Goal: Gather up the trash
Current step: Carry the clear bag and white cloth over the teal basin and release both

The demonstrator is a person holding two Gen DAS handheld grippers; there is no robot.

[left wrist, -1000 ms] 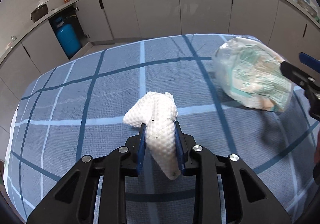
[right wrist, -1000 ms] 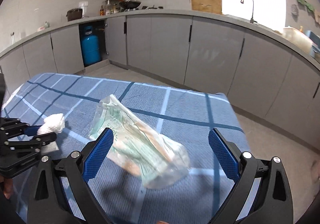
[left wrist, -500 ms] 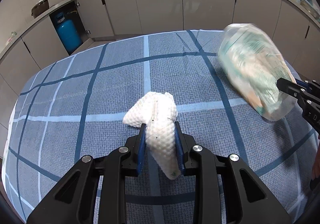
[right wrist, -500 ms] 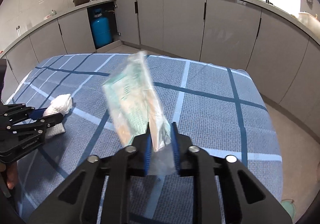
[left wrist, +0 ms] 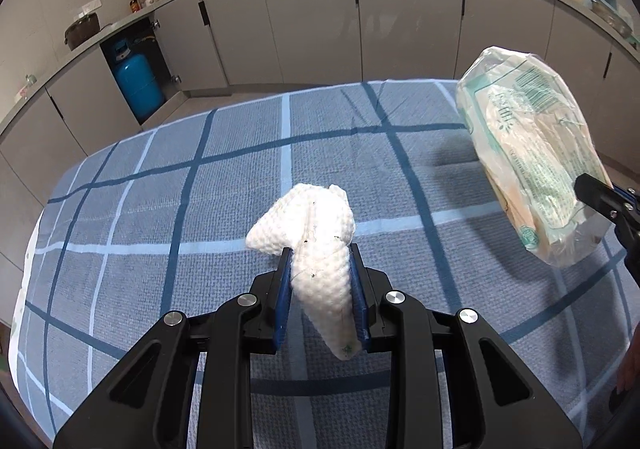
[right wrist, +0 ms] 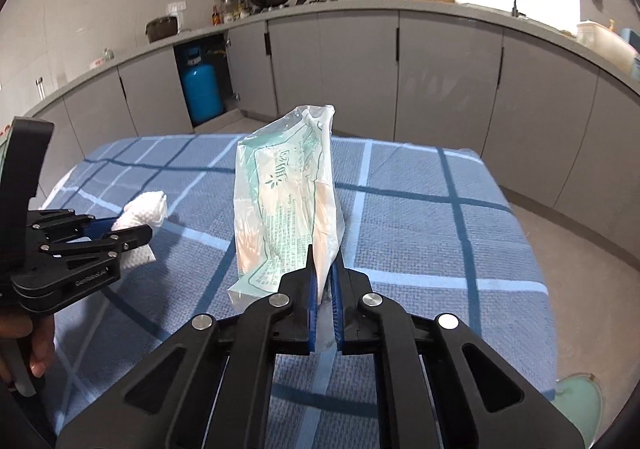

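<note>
Your left fingers (left wrist: 356,289) pinch the tissue (left wrist: 316,249), hiding its middle; your right gripper (right wrist: 324,269) clamps the wrapper (right wrist: 288,201) over the table (right wrist: 440,229).

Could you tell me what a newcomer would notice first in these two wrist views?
Probably the crumpled white paper towel pinched in the left gripper, held over the blue checked tablecloth. Next, the clear plastic wrapper with green print, standing upright from the right gripper that is closed on its lower end. Behind, a bright blue gas cylinder sits in an open cabinet bay under the counter.
</note>
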